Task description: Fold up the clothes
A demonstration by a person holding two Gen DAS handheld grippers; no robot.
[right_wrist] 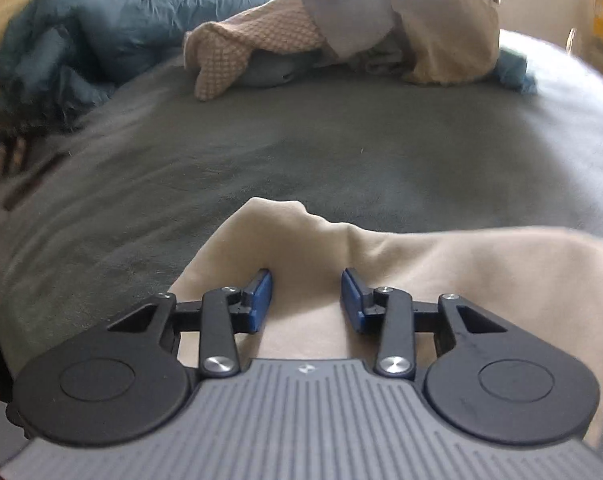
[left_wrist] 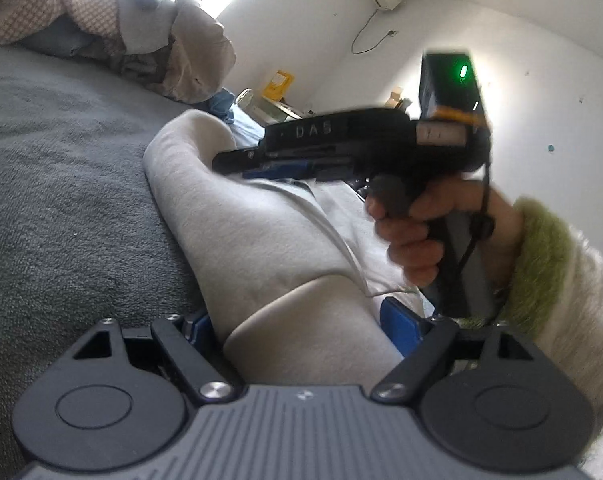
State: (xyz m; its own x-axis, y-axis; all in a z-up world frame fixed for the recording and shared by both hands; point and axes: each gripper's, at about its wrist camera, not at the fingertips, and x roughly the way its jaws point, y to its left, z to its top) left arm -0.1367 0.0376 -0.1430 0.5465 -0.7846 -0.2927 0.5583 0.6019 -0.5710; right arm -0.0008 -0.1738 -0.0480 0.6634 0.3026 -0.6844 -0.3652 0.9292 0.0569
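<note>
Bedding comes first: a grey fleece blanket (right_wrist: 301,152) covers the whole bed and everything else lies on it. At its far end a blue quilt (right_wrist: 101,28) is bunched against the headboard, and beside it sits a loose heap of clothes (right_wrist: 341,36), a checked beige piece on one side and plain grey and cream pieces on the other. Nearer, a cream garment (left_wrist: 261,232) lies on the blanket at the near edge of the bed, folded into a thick, rounded band that runs away from the left wrist camera. The left gripper (left_wrist: 305,328) has its jaws spread wide, one blue pad showing on each side of a thick fold of this garment; the cloth fills the gap between them, but whether the pads press on it cannot be told. A hand (left_wrist: 417,236) in a fuzzy green and white sleeve (left_wrist: 549,280) grips the handle of the right gripper (right_wrist: 306,300), which shows side-on and blurred over the same garment. Its jaws stand partly open above the cream cloth, with a clear gap between the blue pads and nothing pinched between them. A small green light (left_wrist: 462,71) glows on the black box atop that gripper.
</note>
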